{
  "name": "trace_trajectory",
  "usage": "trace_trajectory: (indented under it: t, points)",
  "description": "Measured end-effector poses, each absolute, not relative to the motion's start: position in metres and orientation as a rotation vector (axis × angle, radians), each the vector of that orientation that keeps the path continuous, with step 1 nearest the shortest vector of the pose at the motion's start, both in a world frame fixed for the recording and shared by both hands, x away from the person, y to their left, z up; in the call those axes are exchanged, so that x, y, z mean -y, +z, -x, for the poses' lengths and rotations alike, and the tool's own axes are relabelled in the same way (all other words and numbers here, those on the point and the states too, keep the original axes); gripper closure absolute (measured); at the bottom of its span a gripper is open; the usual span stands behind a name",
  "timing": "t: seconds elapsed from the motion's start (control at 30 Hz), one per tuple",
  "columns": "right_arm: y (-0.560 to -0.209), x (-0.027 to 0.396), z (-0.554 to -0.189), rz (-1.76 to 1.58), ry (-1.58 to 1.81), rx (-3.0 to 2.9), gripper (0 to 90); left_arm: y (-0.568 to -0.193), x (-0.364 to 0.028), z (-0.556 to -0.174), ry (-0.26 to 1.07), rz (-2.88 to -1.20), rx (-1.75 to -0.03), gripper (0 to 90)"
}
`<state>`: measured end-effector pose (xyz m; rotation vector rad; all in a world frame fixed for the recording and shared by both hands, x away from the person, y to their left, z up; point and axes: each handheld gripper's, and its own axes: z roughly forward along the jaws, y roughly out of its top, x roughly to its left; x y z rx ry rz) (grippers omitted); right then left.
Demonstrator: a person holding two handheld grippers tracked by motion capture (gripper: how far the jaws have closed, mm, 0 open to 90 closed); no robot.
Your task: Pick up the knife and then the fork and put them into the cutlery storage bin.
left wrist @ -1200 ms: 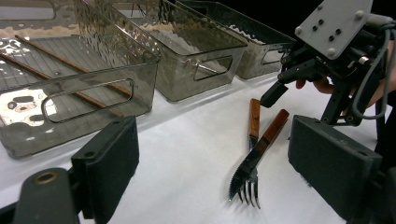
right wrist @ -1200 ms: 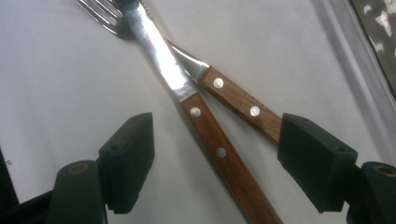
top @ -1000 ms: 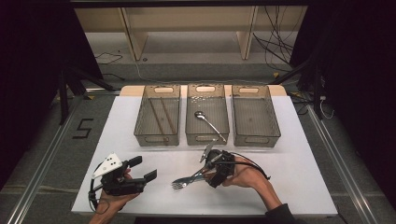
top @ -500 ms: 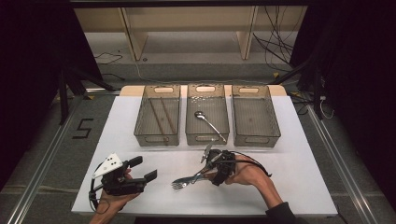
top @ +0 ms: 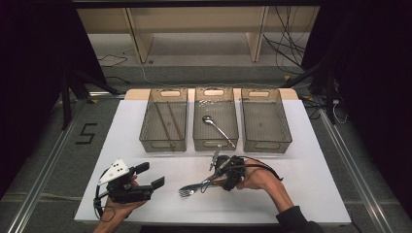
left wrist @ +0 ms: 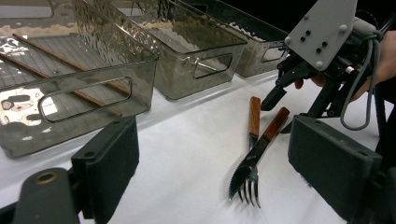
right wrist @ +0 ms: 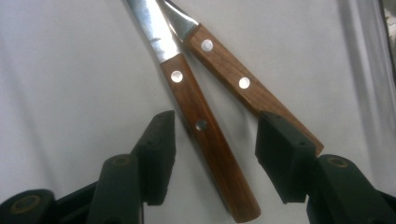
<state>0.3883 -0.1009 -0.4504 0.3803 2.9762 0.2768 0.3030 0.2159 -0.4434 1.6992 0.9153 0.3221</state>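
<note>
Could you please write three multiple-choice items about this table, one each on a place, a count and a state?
1. Where does the spoon lie?
A. left bin
B. middle bin
C. right bin

2. How many clear bins stand on the table?
A. two
B. three
C. four

3. How do the right gripper's jaws stand at the knife and fork?
A. apart, one wooden handle between them
B. shut on both handles
C. shut on nothing

Answers:
1 B: the spoon rests in the middle bin.
2 B: three bins sit side by side.
3 A: they have been closing, but gaps show beside the knife handle.
</note>
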Motion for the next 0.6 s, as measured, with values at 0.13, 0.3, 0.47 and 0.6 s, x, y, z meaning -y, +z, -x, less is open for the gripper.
trace_trajectory:
  t: [0.13,0.3,0.47,0.6]
  points:
    - [-0.451,0.099,-0.388,-0.356,0.257,-2.983,52.5,-0.443,-0.216,-0.303,0.321,-1.699,-0.912,15.9]
    - [-0.449,0.096,-0.387,-0.306,0.256,-2.995,56.1,-0.444,-0.217,-0.303,0.324,-1.703,-0.914,15.9]
    - [-0.45,0.09,-0.386,-0.272,0.22,-3.008,59.1,-0.444,-0.217,-0.303,0.324,-1.704,-0.912,15.9]
    - [-0.453,0.086,-0.386,-0.239,0.201,-3.012,61.0,-0.444,-0.217,-0.303,0.323,-1.704,-0.912,15.9]
